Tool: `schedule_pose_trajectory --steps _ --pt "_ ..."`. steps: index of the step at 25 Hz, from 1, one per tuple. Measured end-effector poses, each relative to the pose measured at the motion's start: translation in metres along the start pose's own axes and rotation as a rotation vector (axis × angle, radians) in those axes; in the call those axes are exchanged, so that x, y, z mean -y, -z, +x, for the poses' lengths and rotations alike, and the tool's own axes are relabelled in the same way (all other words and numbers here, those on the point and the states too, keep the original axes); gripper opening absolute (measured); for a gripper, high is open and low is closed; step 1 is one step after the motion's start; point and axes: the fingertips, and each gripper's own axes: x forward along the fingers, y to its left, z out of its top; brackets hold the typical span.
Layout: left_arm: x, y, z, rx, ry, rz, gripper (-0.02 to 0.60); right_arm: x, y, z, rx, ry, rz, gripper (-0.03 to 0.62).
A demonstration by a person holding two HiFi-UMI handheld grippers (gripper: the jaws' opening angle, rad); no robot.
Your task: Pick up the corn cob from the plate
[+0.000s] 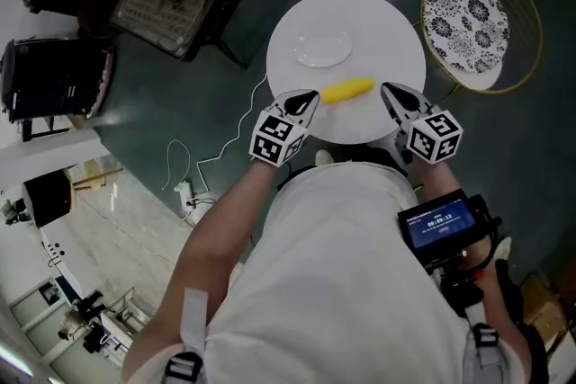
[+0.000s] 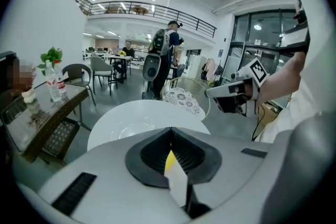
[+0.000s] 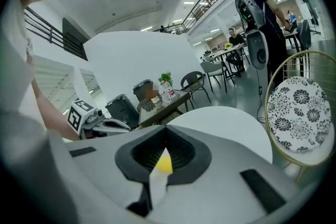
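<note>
The yellow corn cob (image 1: 347, 90) lies crosswise on the round white table (image 1: 382, 27), near its front edge and just in front of the clear glass plate (image 1: 322, 48). It sits between the left hand-held gripper (image 1: 310, 100) and the right hand-held gripper (image 1: 388, 92), whose tips point at its two ends from just beside it. Both grippers are clenched with their tips together and grasp nothing. Each gripper view shows only a yellow sliver of the cob through the narrow slit under the meeting jaws, and the plate's faint rim makes it unclear whether the cob touches it.
</note>
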Motion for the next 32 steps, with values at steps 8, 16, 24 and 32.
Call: schedule_pose_trajectory --steps 8,16,24,32 --pt "0.009 0.001 -0.078 0.161 -0.004 -0.040 0.009 -0.059 -0.022 -0.015 0.052 -0.008 -0.072 0.006" --pt "0.022 0.006 -0.108 0.214 0.005 -0.048 0.008 -0.100 -0.015 -0.039 0.096 -0.006 -0.091 0.006" --pt "0.043 0.018 -0.121 0.228 0.034 -0.035 0.009 -0.119 0.014 -0.071 0.121 0.026 -0.078 0.006" --pt "0.058 0.017 -0.124 0.225 0.057 -0.023 0.009 -0.129 0.020 -0.080 0.130 0.040 -0.075 0.006"
